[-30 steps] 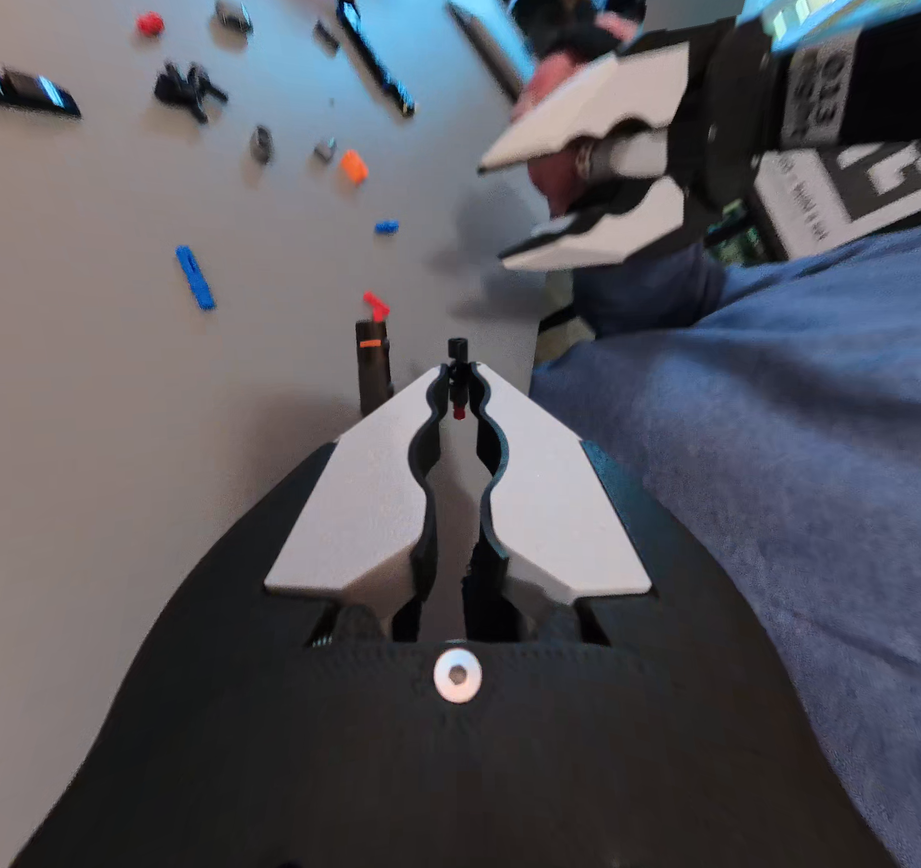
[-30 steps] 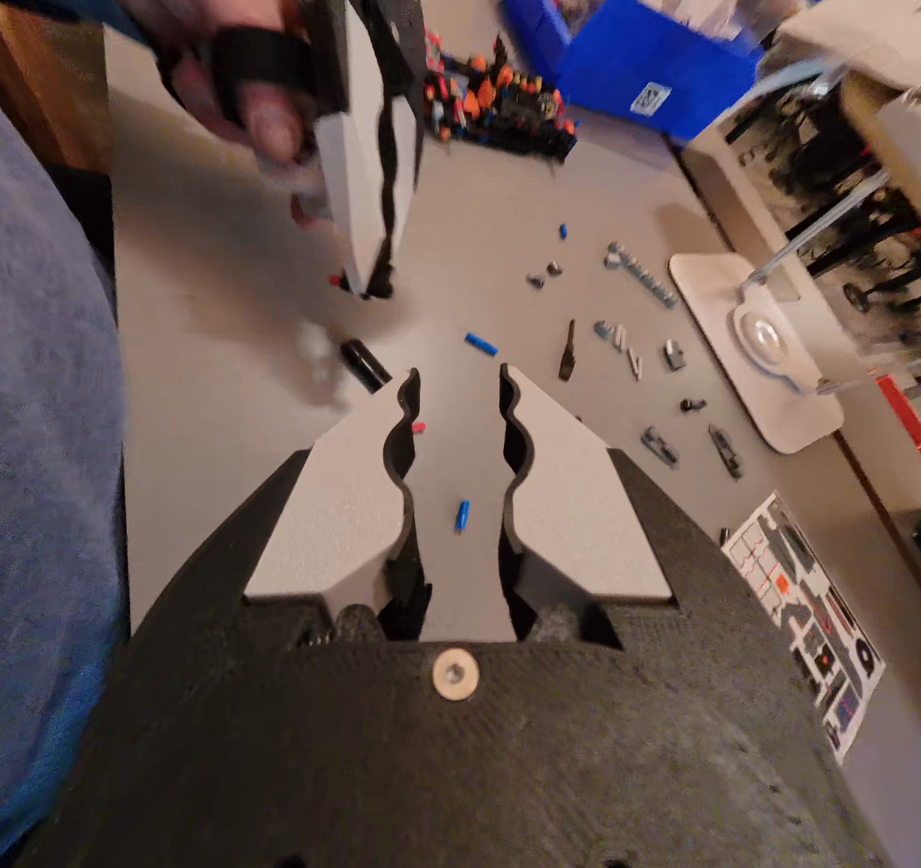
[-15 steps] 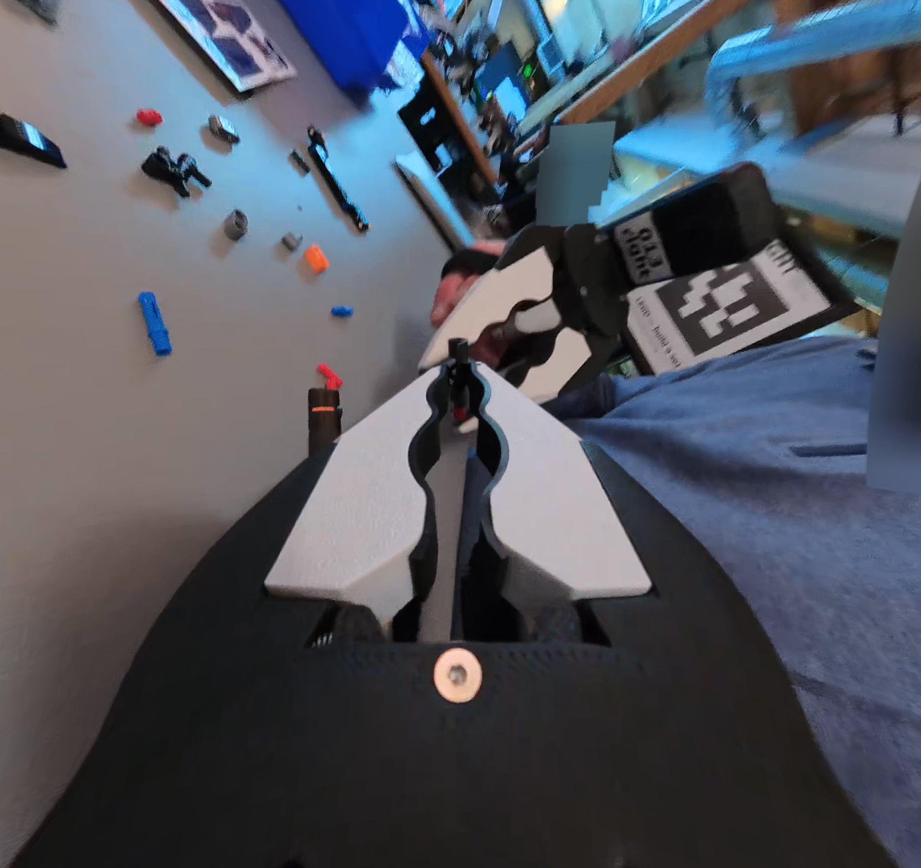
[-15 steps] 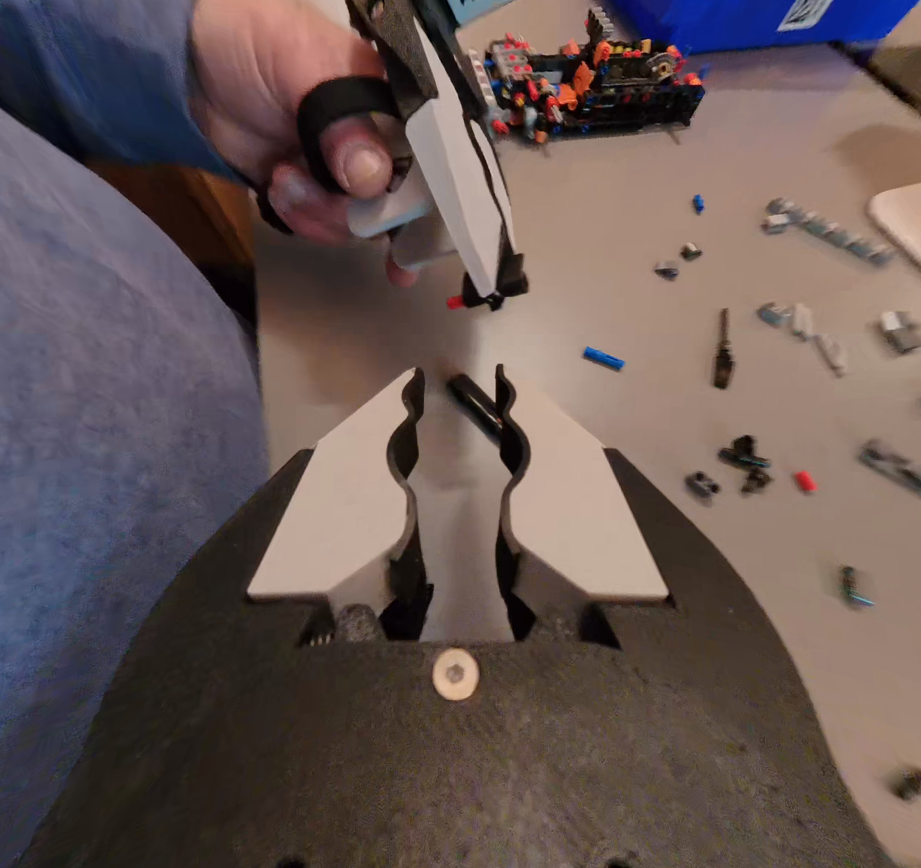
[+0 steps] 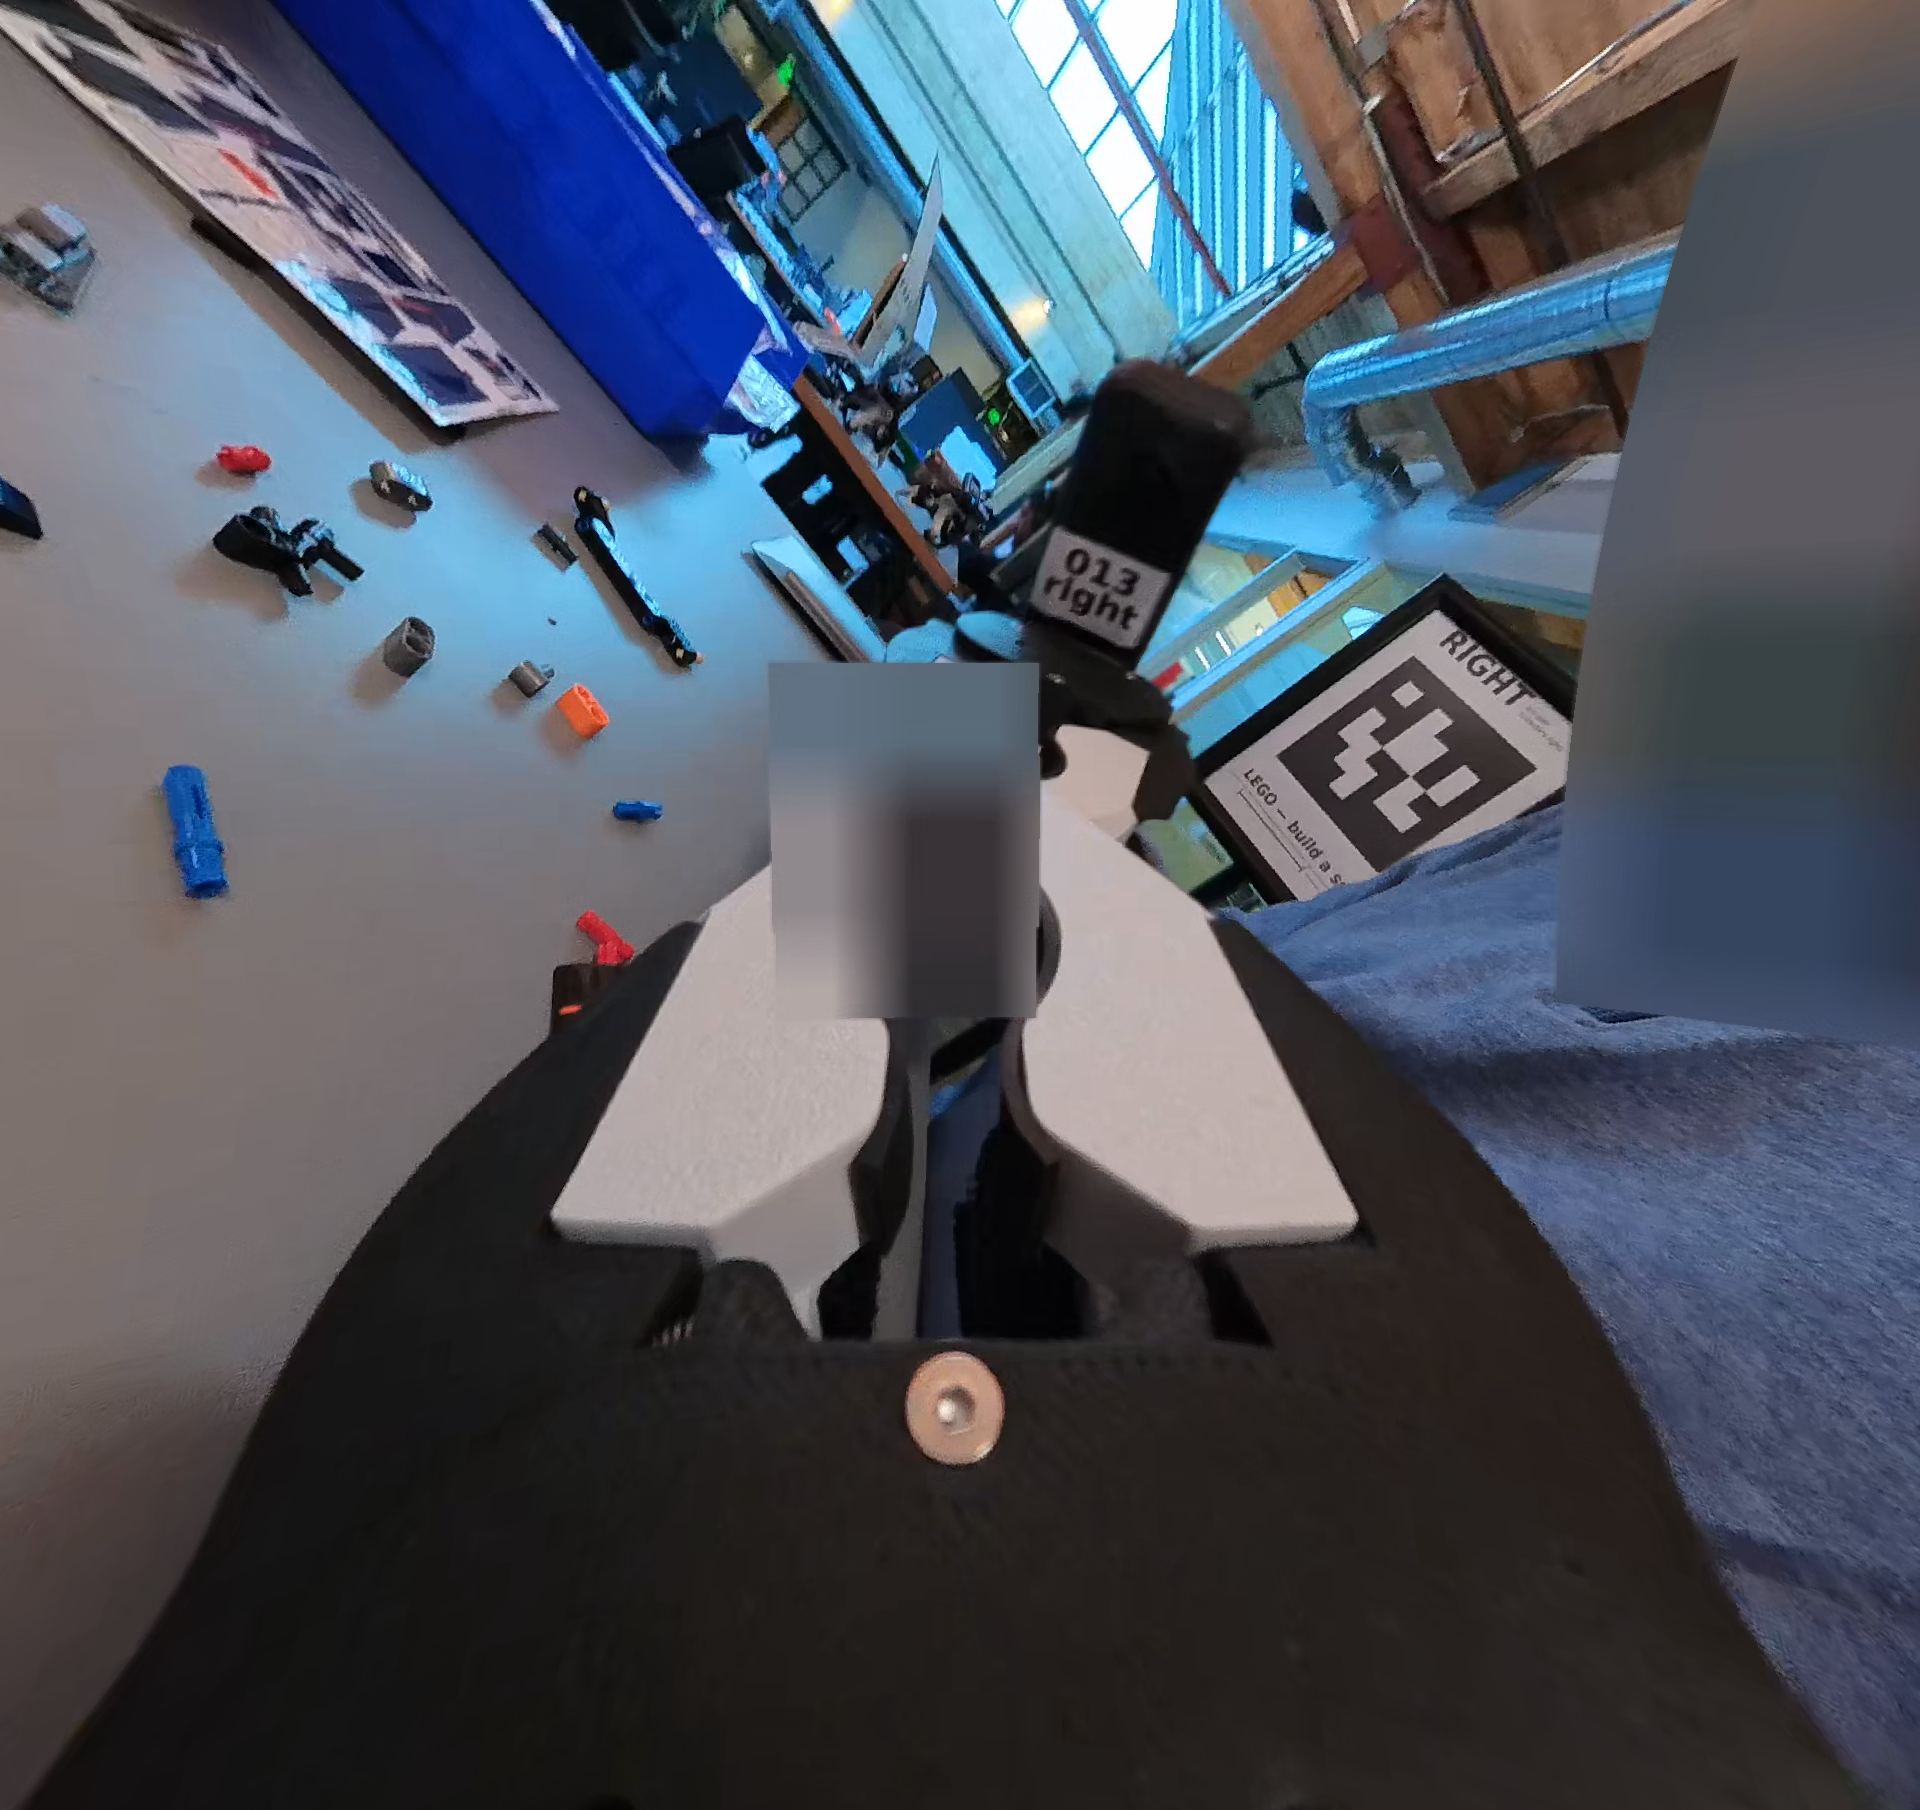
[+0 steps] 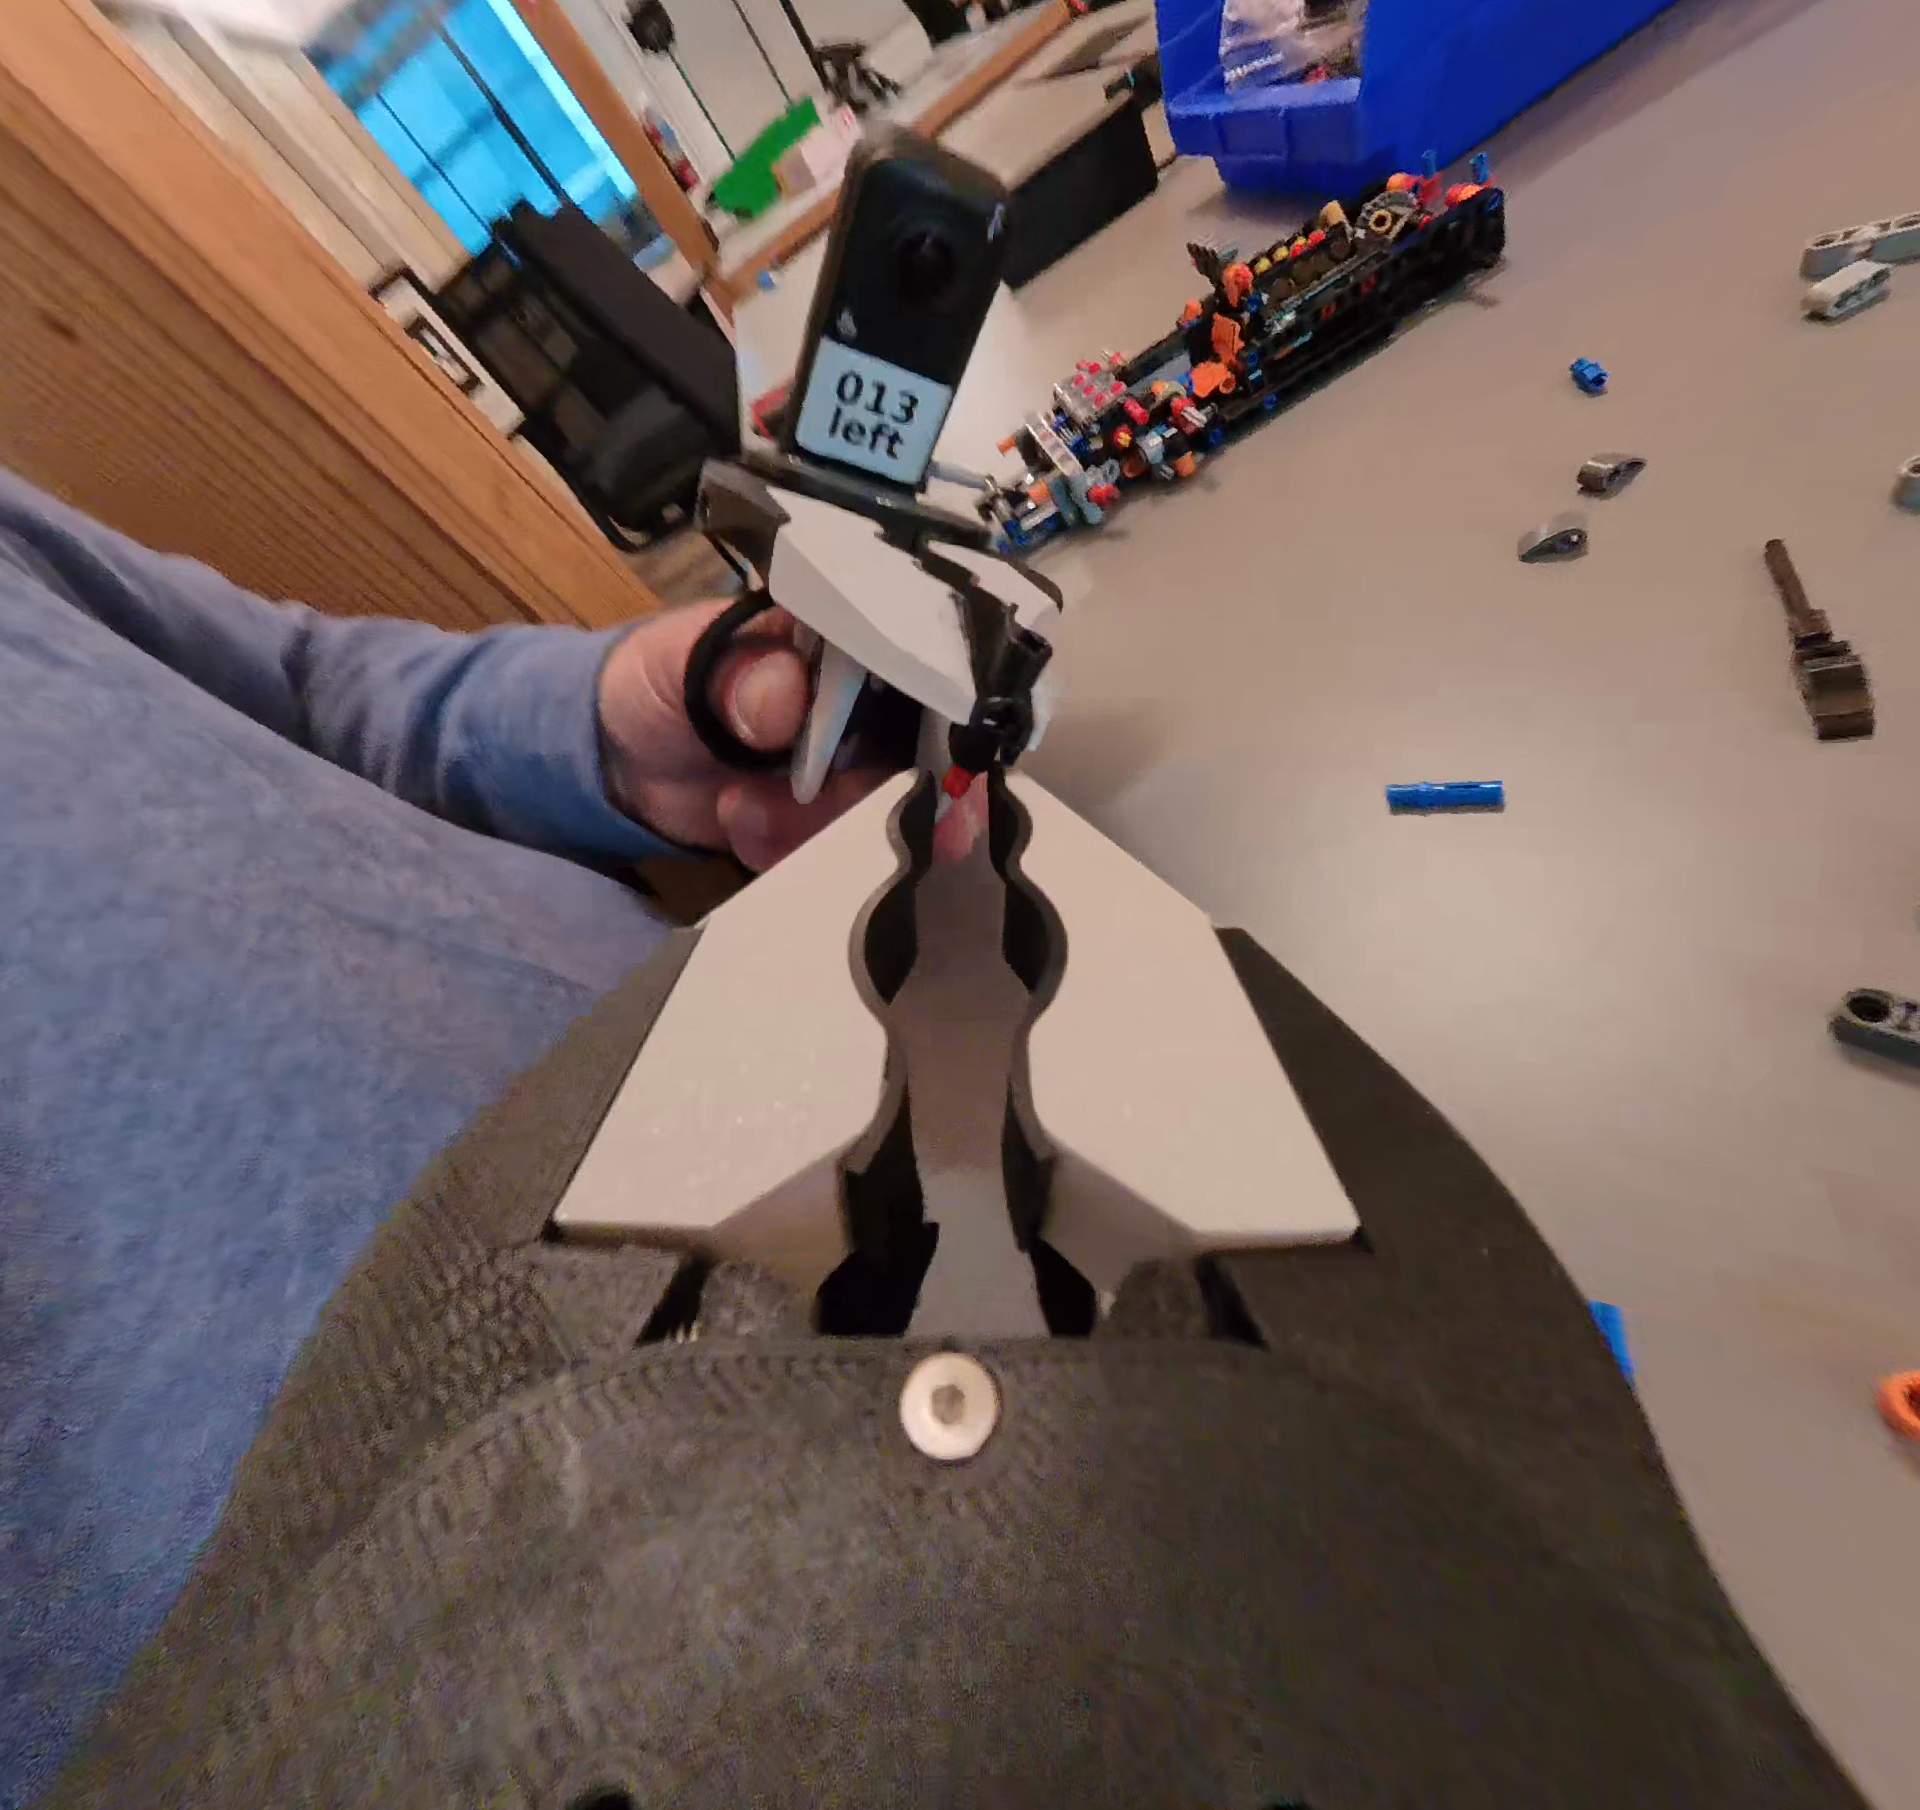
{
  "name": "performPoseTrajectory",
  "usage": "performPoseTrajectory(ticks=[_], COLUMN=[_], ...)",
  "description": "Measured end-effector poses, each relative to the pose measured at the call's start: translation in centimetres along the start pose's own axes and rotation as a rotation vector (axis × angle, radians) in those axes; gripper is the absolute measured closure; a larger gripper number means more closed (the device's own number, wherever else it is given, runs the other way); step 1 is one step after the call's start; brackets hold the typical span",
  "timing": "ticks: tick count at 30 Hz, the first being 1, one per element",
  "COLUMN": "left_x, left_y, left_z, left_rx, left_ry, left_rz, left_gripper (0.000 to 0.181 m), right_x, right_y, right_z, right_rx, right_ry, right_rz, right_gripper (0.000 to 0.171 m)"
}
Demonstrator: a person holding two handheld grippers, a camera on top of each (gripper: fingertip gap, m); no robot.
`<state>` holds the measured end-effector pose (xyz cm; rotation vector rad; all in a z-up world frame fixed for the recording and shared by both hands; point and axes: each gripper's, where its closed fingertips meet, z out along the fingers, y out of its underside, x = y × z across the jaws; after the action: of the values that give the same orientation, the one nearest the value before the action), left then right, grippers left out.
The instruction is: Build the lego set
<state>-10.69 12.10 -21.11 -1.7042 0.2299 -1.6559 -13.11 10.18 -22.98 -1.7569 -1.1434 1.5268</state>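
Note:
In the right wrist view my left gripper [image 6: 1013, 659] is shut on a small black lego piece [image 6: 1000, 711] with a red end [image 6: 957, 779] and holds it in the air at the table's near edge. My right gripper [image 6: 951, 784] faces it, its jaws narrowed onto the red end at their very tips. In the left wrist view a blurred patch hides the tips of my left gripper's fingers [image 5: 748, 1085] and the piece. The right gripper's body [image 5: 1112, 721] shows just beyond.
A partly built black and orange model [image 6: 1278, 347] stands before a blue bin [image 6: 1455, 46]. A blue pin [image 6: 1444, 796], a black axle part [image 6: 1818, 648] and grey bits lie on the grey table. An instruction sheet [image 5: 291, 222] lies far off. The person's blue clothing [image 6: 208, 929] fills the near side. Left and right tips are no more than a few centimetres apart. From the right gripper's tips to the blue pin [image 6: 1444, 796] is close to 11 cm.
Both grippers rose from the table and turned to face each other. My right gripper's jaws narrowed and came up to the red end of the piece in the left gripper.

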Motion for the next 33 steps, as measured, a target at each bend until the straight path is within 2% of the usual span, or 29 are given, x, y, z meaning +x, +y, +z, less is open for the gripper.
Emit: performPoseTrajectory(ticks=[8,15,25,33], left_x=[1.1,1.6,1.2,1.1], left_y=[-0.9,-0.8,-0.8,-0.4], left_z=[0.1,0.3,0.4,0.8], left_rx=[0.104,0.101,0.038,0.017], left_ry=[0.025,0.04,-0.02,-0.029], left_rz=[0.083,0.117,0.2,0.203], left_gripper=[0.177,0.177,0.18,0.174], right_x=[-0.7,-0.8,0.1,0.0], right_y=[-1.2,-1.3,-1.1,-0.6], right_z=[-0.6,-1.6,-2.8,-2.5], right_rx=[0.108,0.042,-0.033,-0.056], right_ry=[-0.122,-0.094,-0.025,-0.033], right_rz=[0.119,0.007,-0.089,-0.085], right_gripper=[0.17,0.171,0.171,0.171])
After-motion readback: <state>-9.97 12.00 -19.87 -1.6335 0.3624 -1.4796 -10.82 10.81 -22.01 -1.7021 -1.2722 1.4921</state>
